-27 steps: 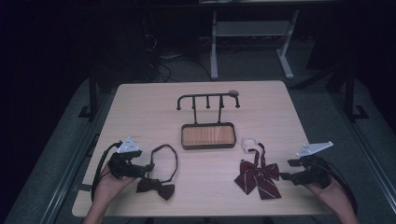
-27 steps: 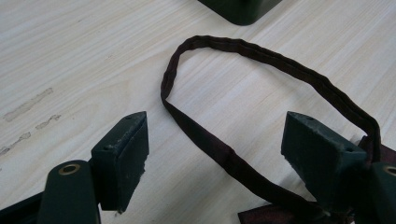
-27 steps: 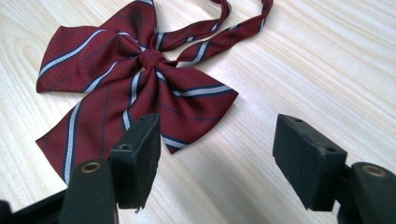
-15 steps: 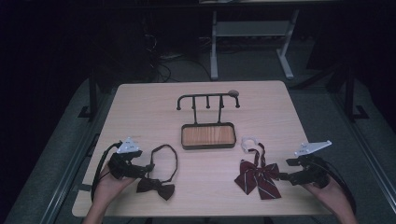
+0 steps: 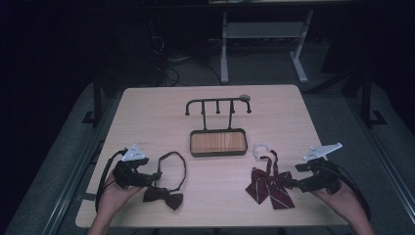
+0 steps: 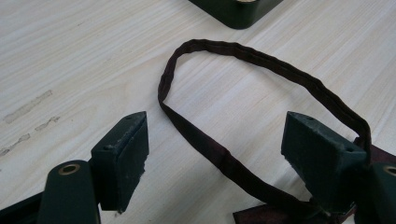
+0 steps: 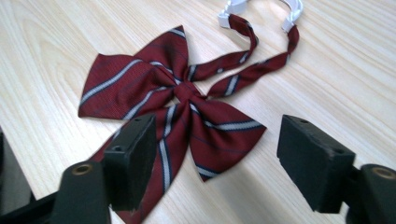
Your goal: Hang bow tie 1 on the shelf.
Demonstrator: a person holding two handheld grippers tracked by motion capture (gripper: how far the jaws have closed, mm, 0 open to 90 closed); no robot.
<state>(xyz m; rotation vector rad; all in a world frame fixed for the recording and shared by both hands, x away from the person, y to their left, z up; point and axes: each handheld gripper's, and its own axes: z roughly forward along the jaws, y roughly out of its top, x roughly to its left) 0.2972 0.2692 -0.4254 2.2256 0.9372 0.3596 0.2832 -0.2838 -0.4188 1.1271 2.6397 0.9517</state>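
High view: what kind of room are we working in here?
Probably a lab or test workspace, not a home: a pale wooden table stands alone in a dark room, a metal-framed bench stands behind it, and loose cables lie on the grey floor.

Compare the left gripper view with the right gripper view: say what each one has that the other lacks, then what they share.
Left gripper view alone: the dark brown bow tie's strap loop lying between the open left tool pads, and a corner of the dark tray at the top.

Right gripper view alone: the maroon striped bow tie with its white clasp, lying flat ahead of the open right tool.

Shared: the pale wooden table, and two black pads standing apart, gripping nothing.
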